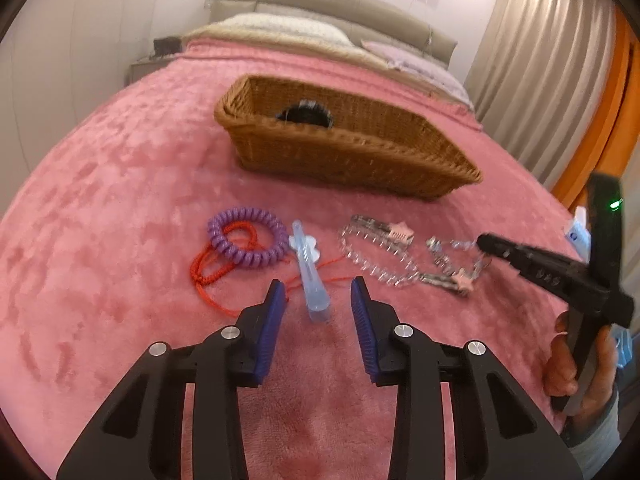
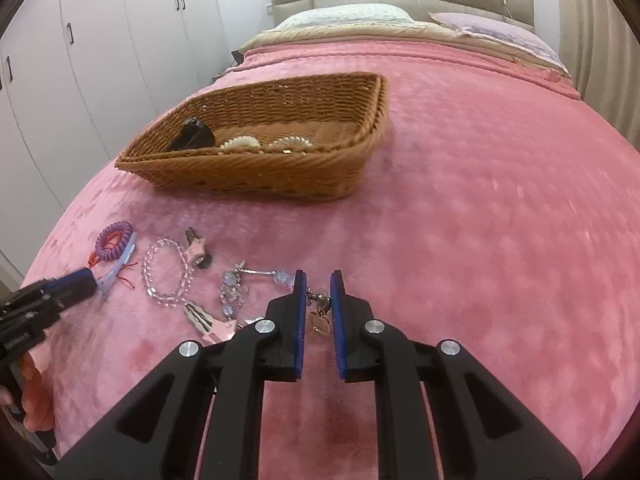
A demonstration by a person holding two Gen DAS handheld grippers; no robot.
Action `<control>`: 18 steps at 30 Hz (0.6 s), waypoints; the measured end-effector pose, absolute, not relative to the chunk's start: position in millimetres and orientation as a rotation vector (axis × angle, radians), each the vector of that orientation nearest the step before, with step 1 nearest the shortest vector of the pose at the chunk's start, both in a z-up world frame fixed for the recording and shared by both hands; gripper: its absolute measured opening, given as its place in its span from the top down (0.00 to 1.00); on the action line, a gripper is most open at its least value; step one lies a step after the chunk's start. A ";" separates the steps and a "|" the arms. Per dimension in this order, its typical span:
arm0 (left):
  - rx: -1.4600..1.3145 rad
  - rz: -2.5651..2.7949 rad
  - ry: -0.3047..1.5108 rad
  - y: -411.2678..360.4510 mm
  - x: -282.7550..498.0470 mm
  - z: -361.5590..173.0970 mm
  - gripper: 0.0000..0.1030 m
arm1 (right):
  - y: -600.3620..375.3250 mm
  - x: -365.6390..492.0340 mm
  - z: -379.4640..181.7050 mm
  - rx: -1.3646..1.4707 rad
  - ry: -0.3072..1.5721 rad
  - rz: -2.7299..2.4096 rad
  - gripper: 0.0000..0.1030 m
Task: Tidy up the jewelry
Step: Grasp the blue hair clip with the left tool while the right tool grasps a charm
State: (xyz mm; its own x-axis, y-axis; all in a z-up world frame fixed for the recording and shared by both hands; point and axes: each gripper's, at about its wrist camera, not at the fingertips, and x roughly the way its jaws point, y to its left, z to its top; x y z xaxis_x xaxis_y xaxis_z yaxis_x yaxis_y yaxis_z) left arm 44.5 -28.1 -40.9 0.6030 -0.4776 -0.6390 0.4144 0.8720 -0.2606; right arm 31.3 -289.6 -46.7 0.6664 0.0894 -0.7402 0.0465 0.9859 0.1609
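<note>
A small gold earring (image 2: pixel 320 316) lies on the pink blanket (image 2: pixel 480 220), pinched between the nearly closed pads of the right gripper (image 2: pixel 318 280). Lift it straight up, slowly, so the dangling part does not snag the pile, then carry it to the basket (image 2: pixel 248 172). The left gripper (image 1: pixel 318 286) straddles a pale blue clip (image 1: pixel 310 276), fingers spread and not yet pressing; it should close near the clip's thick end. A bead bracelet (image 2: pixel 166 272) lies between.
</note>
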 end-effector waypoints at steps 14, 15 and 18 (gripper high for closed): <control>-0.030 -0.504 0.840 -42.0 57.8 -52.7 0.68 | -281.2 32.9 -53.0 0.173 0.863 0.090 0.90; -0.022 -0.502 0.842 -43.4 58.2 -53.5 0.68 | -282.0 32.8 -53.2 0.178 0.863 0.098 0.90; 0.016 -0.494 0.833 -50.5 55.9 -53.6 0.78 | -286.4 31.7 -51.7 0.209 0.853 0.110 0.88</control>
State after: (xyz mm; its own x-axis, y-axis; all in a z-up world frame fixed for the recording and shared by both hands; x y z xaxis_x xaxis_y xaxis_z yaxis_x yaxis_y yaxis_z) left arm 55.9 -50.5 -53.6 0.5665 -0.4138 -0.7126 0.4261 0.8873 -0.1765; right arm 31.7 -286.4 -51.7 0.6539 0.1795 -0.7350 -0.0130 0.9740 0.2263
